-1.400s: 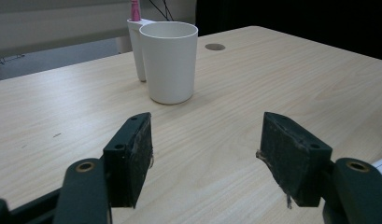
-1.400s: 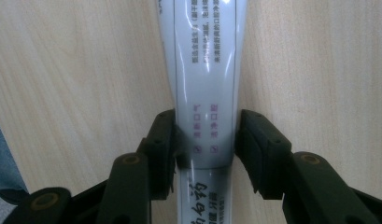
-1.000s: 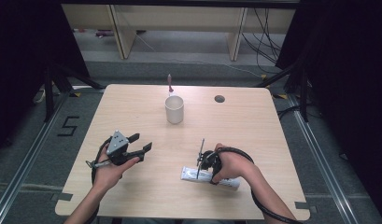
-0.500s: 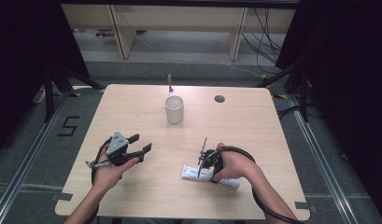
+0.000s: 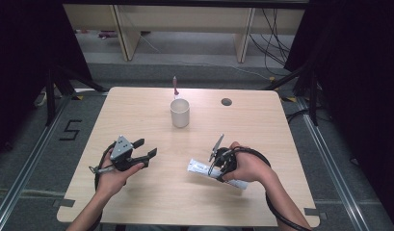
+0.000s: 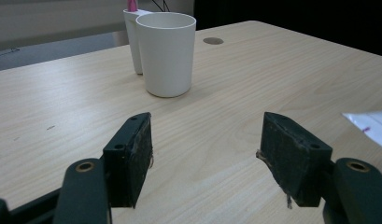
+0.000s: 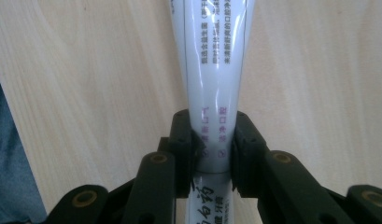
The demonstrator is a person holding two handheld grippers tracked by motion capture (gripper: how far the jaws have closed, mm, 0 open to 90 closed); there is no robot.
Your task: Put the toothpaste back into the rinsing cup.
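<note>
A white tube (image 5: 200,168) with printed text lies on the wooden table (image 5: 262,125), right of centre near the front. My right gripper (image 5: 216,167) points down at it and is shut on the tube (image 7: 212,70); both jaws press its sides in the right gripper view. At the front left my left gripper (image 5: 145,148) hovers open over the table with nothing between its pads (image 6: 132,158). Its view looks toward a white cup (image 6: 166,53), and the tube's flat end (image 6: 371,126) shows at the right edge.
The white cup (image 5: 179,112) stands at the table's middle, toward the back. Just behind it a slim white holder (image 6: 132,37) carries a pink-topped item (image 5: 175,84). A round cable hole (image 5: 226,102) sits at the back right. Dark stands and floor cables surround the table.
</note>
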